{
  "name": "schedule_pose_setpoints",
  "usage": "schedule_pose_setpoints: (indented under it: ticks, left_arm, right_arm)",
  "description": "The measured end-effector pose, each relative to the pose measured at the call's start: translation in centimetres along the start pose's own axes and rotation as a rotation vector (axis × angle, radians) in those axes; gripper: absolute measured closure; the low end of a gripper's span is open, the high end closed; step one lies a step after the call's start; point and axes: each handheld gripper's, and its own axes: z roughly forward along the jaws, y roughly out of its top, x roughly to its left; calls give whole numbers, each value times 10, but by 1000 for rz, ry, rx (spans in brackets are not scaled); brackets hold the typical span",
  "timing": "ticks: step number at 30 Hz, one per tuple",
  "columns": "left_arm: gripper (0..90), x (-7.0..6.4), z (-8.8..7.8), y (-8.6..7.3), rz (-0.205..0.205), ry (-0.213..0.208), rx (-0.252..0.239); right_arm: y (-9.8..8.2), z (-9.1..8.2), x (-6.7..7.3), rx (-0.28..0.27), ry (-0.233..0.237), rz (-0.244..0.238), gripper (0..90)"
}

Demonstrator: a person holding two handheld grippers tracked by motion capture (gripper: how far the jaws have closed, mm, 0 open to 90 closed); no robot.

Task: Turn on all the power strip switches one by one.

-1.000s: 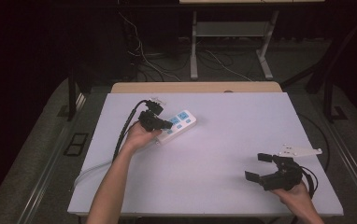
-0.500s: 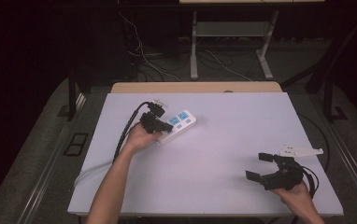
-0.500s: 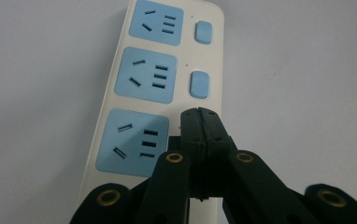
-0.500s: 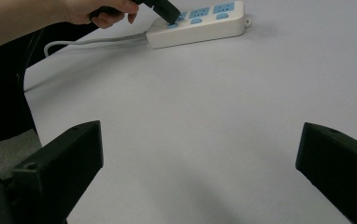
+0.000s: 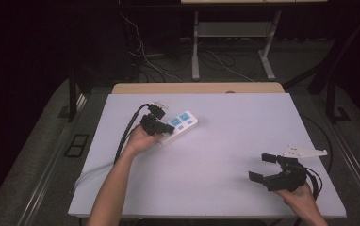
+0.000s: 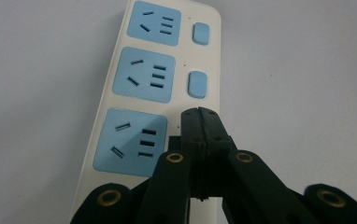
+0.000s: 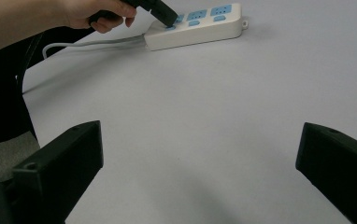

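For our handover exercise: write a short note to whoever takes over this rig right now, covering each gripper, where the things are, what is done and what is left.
Left gripper: shut, holding nothing, tip over the nearest switch of the power strip; whether it presses the switch I cannot tell.
Right gripper: open, empty, at the near right of the table.
Power strip: flat on the table's far left, three blue sockets, nothing plugged in, its cable trailing off the left edge.
Done: left gripper brought to the switch.
Left: probably confirm the switch is pressed, then lift away.
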Motion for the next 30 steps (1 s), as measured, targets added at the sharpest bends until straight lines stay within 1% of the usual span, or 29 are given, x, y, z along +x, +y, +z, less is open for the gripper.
schedule_pose_setpoints:
  ticks: [3,7,9,11,13,15,16,18,24,30]
  left_arm:
    - [895,0,0,-1,8,0,-6]
    - [897,1,1,-3,-5,-8,-10]
    - [897,3,1,-4,-23,-18,-13]
    - [898,6,1,-5,-52,-35,-24]
    - [899,7,2,-6,-57,-43,-30]
    - [899,9,2,-7,-79,-57,-35]
    - [899,10,2,-7,-80,-59,-35]
    - [899,9,3,-7,-83,-54,-30]
    - [898,8,2,-8,-92,-49,-39]
    - [897,7,2,-8,-89,-38,-39]
  right_arm:
    - [0,0,0,1,-1,-1,5]
    - [0,0,0,-1,-3,0,5]
    - [0,0,0,-1,-3,0,5]
    - [0,0,0,-2,-5,-1,6]
    - [0,0,0,-4,-6,-1,5]
    - [0,0,1,-4,-7,-3,5]
    - [0,0,1,-3,-7,-5,5]
    - [0,-1,1,-3,-7,-5,5]
    - [0,-1,1,-9,-10,-6,5]
    - [0,-1,0,-10,-11,-4,5]
